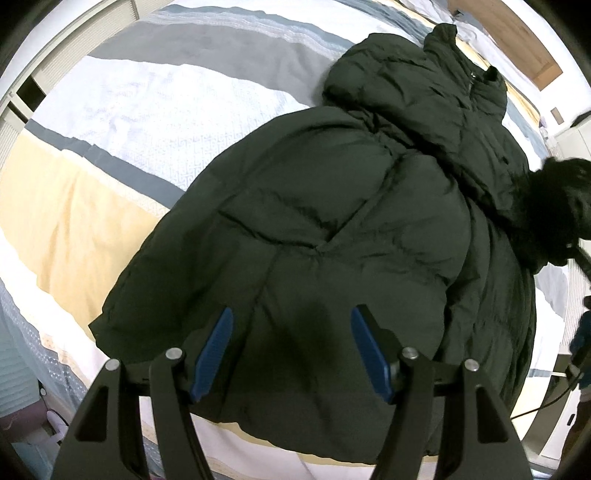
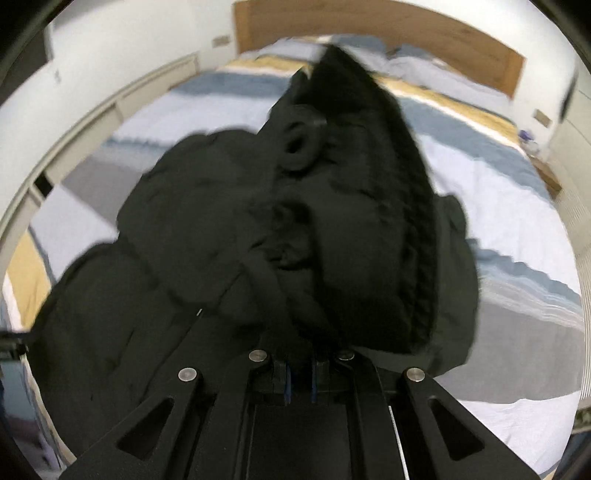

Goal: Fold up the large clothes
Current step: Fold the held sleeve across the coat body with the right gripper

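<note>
A large dark green puffer jacket (image 1: 332, 229) lies spread on a striped bedspread (image 1: 110, 147), its collar toward the headboard. My left gripper (image 1: 291, 350) is open with blue pads, hovering just above the jacket's hem and holding nothing. My right gripper (image 2: 300, 384) is shut on a fur-trimmed part of the jacket (image 2: 351, 221), which it holds lifted above the bed; the view is blurred. The lifted dark part also shows at the right edge of the left wrist view (image 1: 554, 221).
The bed has blue, grey, white and yellow stripes (image 2: 517, 221). A wooden headboard (image 2: 369, 29) stands at the far end with pillows (image 2: 424, 62). White cabinets (image 2: 110, 103) run along the left wall. A nightstand (image 2: 546, 173) is at the right.
</note>
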Available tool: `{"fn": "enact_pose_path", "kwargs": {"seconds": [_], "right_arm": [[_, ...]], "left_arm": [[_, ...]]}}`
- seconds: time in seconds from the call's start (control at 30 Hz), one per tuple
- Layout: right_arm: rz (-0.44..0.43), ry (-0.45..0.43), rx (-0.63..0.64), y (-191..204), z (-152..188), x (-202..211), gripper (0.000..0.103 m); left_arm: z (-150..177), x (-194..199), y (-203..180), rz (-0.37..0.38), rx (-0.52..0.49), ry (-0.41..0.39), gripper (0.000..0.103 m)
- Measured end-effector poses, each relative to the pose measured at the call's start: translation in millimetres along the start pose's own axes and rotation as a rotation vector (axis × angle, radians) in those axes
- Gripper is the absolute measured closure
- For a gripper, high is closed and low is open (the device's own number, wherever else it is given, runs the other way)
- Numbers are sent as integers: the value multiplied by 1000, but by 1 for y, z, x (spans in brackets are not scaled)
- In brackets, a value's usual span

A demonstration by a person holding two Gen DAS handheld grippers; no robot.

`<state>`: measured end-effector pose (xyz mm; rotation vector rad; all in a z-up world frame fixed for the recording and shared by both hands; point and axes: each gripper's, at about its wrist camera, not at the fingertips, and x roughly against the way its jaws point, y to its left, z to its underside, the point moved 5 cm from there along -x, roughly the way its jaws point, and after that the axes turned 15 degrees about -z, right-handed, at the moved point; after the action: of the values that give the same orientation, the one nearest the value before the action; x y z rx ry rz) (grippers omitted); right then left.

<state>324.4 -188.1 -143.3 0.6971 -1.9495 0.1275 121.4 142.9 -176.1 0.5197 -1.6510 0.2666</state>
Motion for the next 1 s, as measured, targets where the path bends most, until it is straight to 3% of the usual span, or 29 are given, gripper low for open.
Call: {"fn": "enact_pose_path", "kwargs": {"seconds": [0.1,0.33,0.63,0.83,1.0], "right_arm": [[-18,53,24,16,11,-22,87],[-50,114,41,44,30,-40,48],[-74,85,-65,67,35,-19,46],[12,14,-219,54,38,18,46],[92,-52,-309,23,37,47,46]], "left_arm": [[-1,-1,1,2,1,-1,38],[-7,-6,0,19,-23,0,38],[-37,-9,-26,96,-169,-51,38],[-71,5,-64,187,-321,-120,38],[-92,25,-120,276,-411,-178,38]]}}
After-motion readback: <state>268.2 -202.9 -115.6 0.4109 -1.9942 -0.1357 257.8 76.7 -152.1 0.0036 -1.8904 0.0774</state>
